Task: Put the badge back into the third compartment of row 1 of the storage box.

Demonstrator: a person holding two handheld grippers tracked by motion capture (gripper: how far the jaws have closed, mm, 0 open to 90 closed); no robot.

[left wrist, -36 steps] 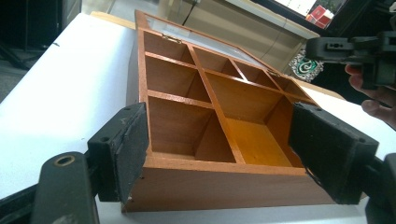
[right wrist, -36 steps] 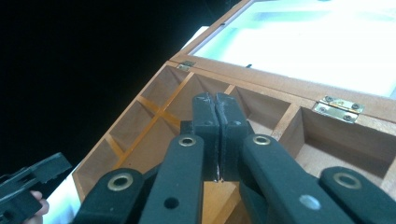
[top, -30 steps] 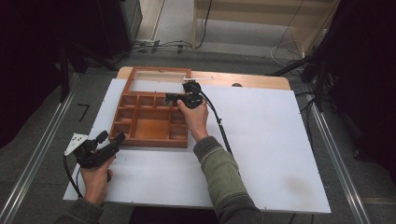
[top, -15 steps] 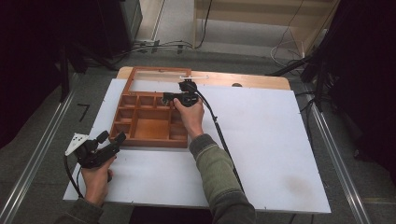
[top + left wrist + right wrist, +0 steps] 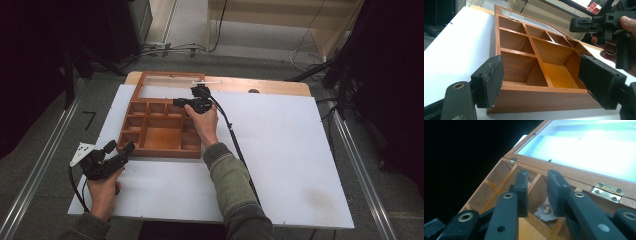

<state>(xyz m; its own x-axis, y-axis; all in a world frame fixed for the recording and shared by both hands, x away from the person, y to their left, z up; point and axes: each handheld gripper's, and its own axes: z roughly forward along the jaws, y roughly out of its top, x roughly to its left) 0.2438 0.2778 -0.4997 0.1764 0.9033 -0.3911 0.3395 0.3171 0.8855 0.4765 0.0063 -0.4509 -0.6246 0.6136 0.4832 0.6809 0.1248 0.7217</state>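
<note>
An orange-brown wooden box (image 5: pixel 162 132) with several compartments lies on the white board, its glass-paned lid (image 5: pixel 170 82) folded flat behind it. My right gripper (image 5: pixel 176 103) hovers over the back row of compartments, pointing left. In the right gripper view it (image 5: pixel 537 180) is open by a narrow gap with nothing between the jaws, above a compartment holding a small pale scrap with a shiny bead (image 5: pixel 545 211). My left gripper (image 5: pixel 120 146) sits off the box's front left corner. It (image 5: pixel 541 82) is wide open, with the box's near wall (image 5: pixel 544 96) between its pads.
The white board (image 5: pixel 285 160) covers most of the table, with bare room to the right of the box. The right gripper's cable (image 5: pixel 235 142) trails along the forearm. A brass hinge (image 5: pixel 608 191) joins lid and box. Metal rails (image 5: pixel 357 170) run along both table sides.
The right gripper has shifted slightly left over the box's back row. The left gripper has stayed in place.
</note>
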